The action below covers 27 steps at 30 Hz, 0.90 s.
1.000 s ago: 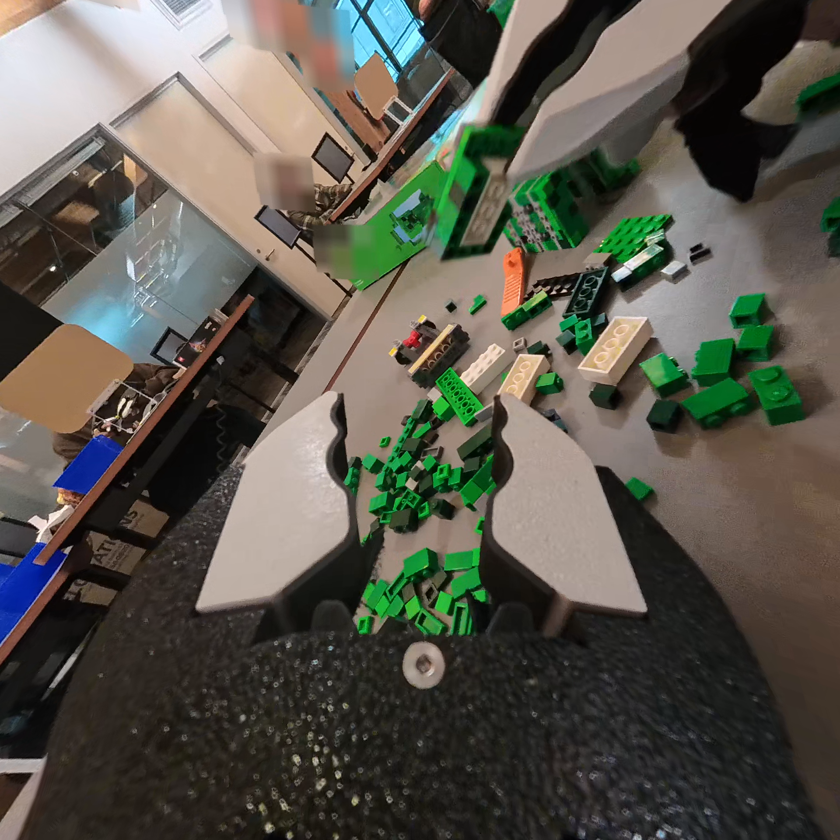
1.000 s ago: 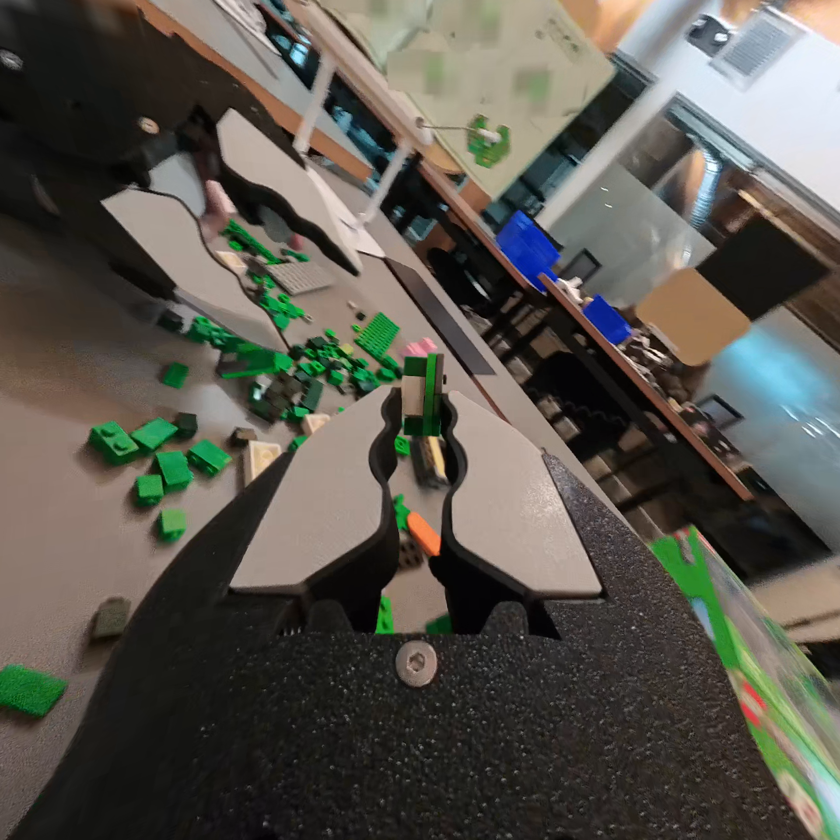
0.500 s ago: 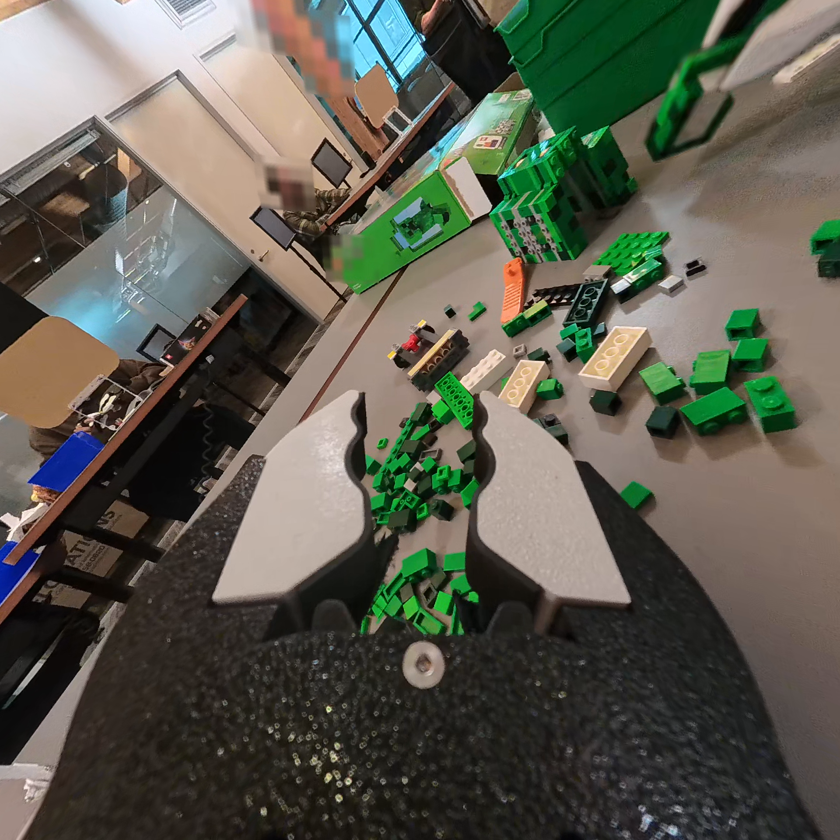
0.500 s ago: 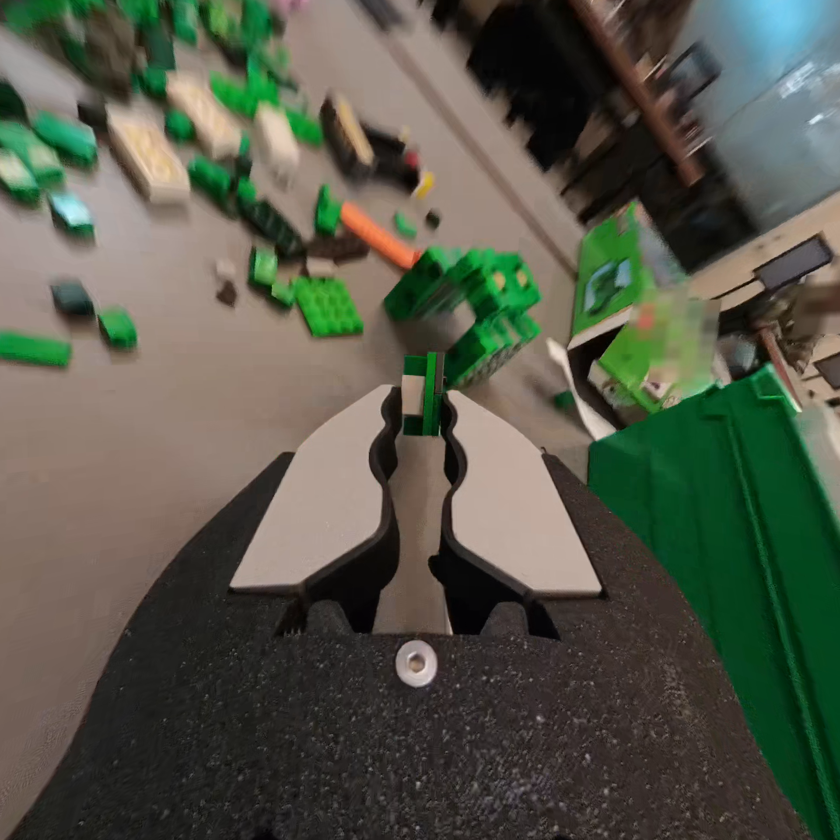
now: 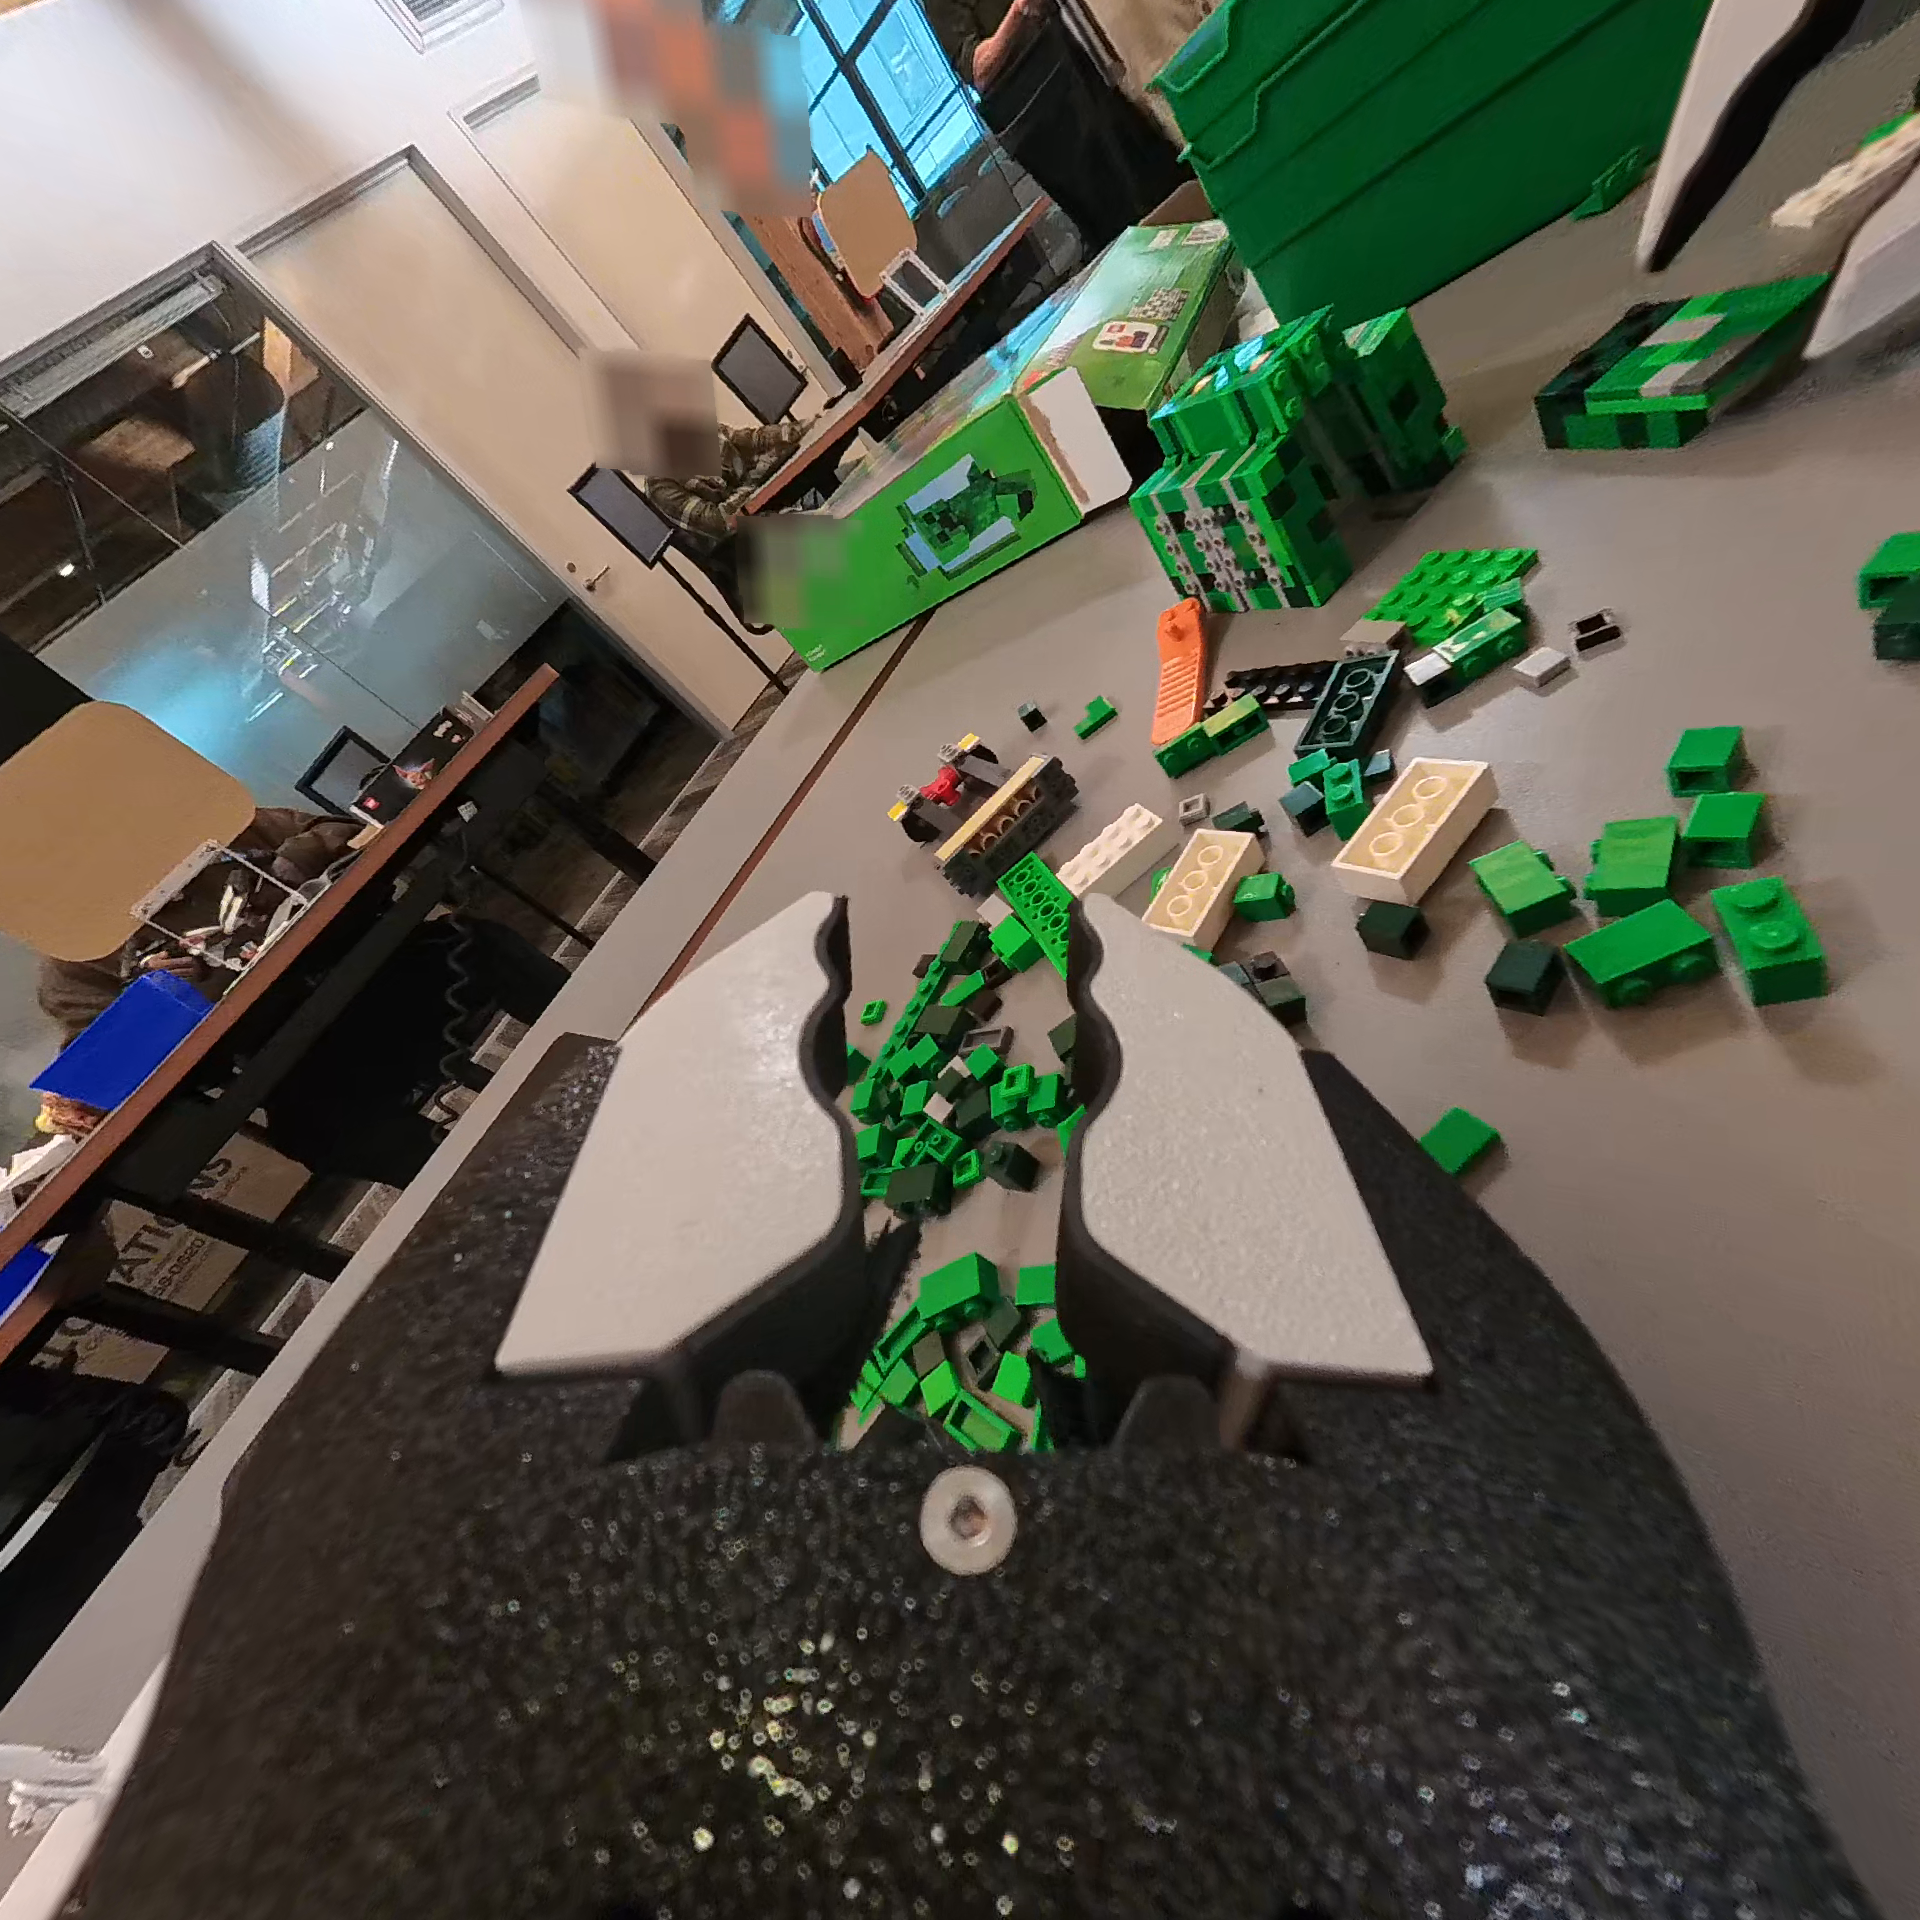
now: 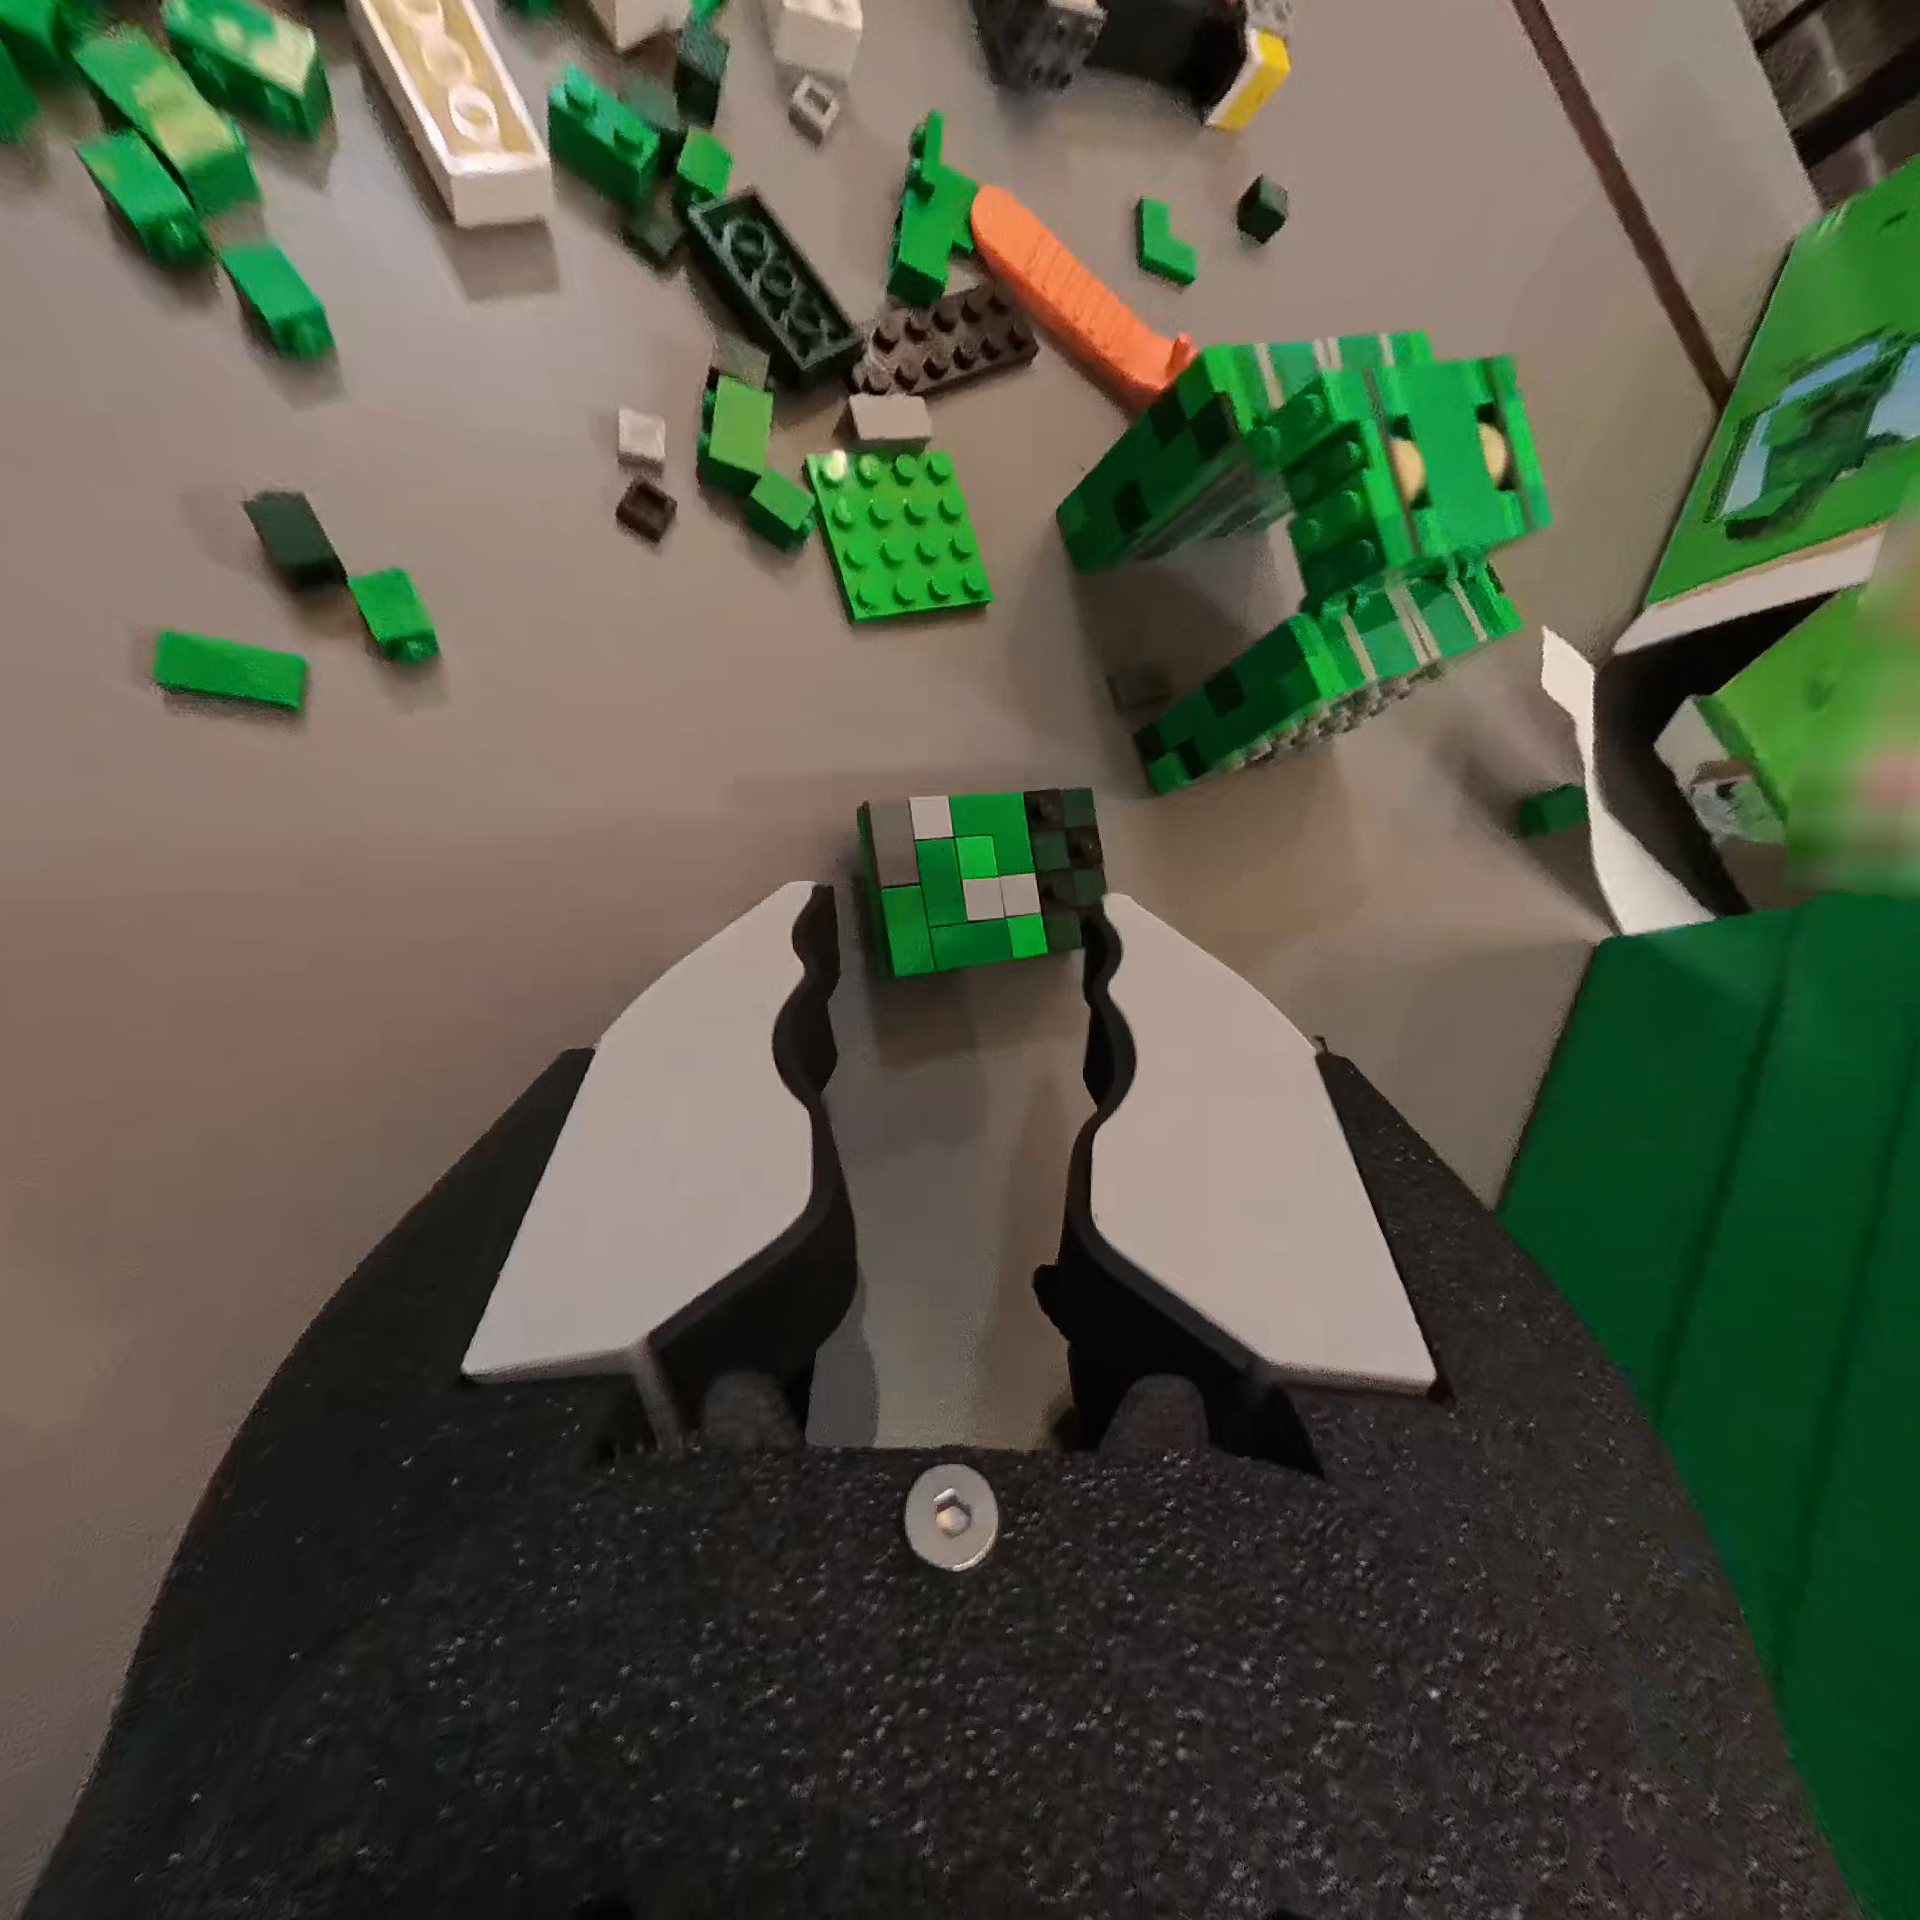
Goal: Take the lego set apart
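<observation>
The partly built green lego figure (image 6: 1309, 540) lies on the grey table; it also shows in the left wrist view (image 5: 1288, 457). A small flat panel of green, grey and dark tiles (image 6: 977, 883) lies on the table between the tips of my right gripper (image 6: 961, 904), which is open and holds nothing. In the left wrist view the panel (image 5: 1683, 364) lies at the far right under the right gripper's fingers (image 5: 1745, 125). My left gripper (image 5: 961, 914) is open and empty, above a pile of small green pieces (image 5: 956, 1101).
Loose green, white and dark bricks (image 5: 1642, 935) are scattered over the table. An orange brick separator (image 6: 1081, 301) lies beside the figure and a green 4x4 plate (image 6: 899, 535). A green bin (image 6: 1714, 1247) stands at the right. A green set box (image 5: 956, 520) lies behind. Spacing between my two grippers at the tips: around 25 cm. The green 4x4 plate (image 6: 899, 535) lies some 8 cm from my right tips, 15 cm from my left tips. Seen from the left wrist view (image 5: 1447, 579) as well.
My right gripper swung down to the table by the green bin and opened, letting go of the tiled panel, which now lies flat. My left gripper's jaws narrowed a little.
</observation>
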Motion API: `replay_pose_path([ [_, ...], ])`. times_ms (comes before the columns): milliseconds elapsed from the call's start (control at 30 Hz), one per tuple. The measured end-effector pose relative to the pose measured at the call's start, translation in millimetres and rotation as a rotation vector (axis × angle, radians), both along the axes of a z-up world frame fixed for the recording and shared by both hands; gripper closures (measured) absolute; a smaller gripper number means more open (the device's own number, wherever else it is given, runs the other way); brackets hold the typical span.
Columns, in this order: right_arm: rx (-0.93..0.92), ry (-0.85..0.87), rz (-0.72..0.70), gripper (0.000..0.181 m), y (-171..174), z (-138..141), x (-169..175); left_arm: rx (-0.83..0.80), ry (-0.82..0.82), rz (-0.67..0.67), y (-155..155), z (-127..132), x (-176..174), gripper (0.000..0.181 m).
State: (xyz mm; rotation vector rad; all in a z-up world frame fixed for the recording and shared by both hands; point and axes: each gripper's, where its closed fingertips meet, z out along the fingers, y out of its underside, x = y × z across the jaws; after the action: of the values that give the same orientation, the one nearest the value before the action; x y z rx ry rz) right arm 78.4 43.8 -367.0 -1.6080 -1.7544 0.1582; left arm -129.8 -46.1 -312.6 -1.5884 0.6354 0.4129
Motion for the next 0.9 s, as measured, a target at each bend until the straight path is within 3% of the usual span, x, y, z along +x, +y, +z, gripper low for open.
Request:
replay_pose_path([
  [167, -0.104, 0.244, -0.051, 0.139, 1.3, 42.5, -8.7, 0.008, -0.024, 0.006, 0.0, 2.3, -2.5, 0.142],
  [267, -0.16, 0.508, -0.024, 0.142, -7.6, 76.0, -38.8, 0.018, -0.039, 0.011, -0.3, 4.4, -4.2, 0.142],
  [400, -0.303, 0.795, 0.088, 0.145, -37.9, 98.8, -95.1, 0.035, -0.068, 0.021, -1.4, 8.0, -7.2, 0.142],
  [600, -0.247, 0.857, 0.23, 0.156, -60.2, 97.4, -166.8, 0.064, -0.12, 0.052, -3.8, 13.9, -15.4, 0.144],
  [733, -0.184, 0.876, 0.231, 0.163, -65.3, 87.6, -163.3, 0.064, -0.16, 0.06, -3.7, 14.8, -19.6, 0.145],
  [900, 0.016, 0.999, 0.092, 0.16, -28.0, 122.6, -123.8, 0.061, -0.174, 0.061, -2.8, 14.5, -20.6, 0.146],
])
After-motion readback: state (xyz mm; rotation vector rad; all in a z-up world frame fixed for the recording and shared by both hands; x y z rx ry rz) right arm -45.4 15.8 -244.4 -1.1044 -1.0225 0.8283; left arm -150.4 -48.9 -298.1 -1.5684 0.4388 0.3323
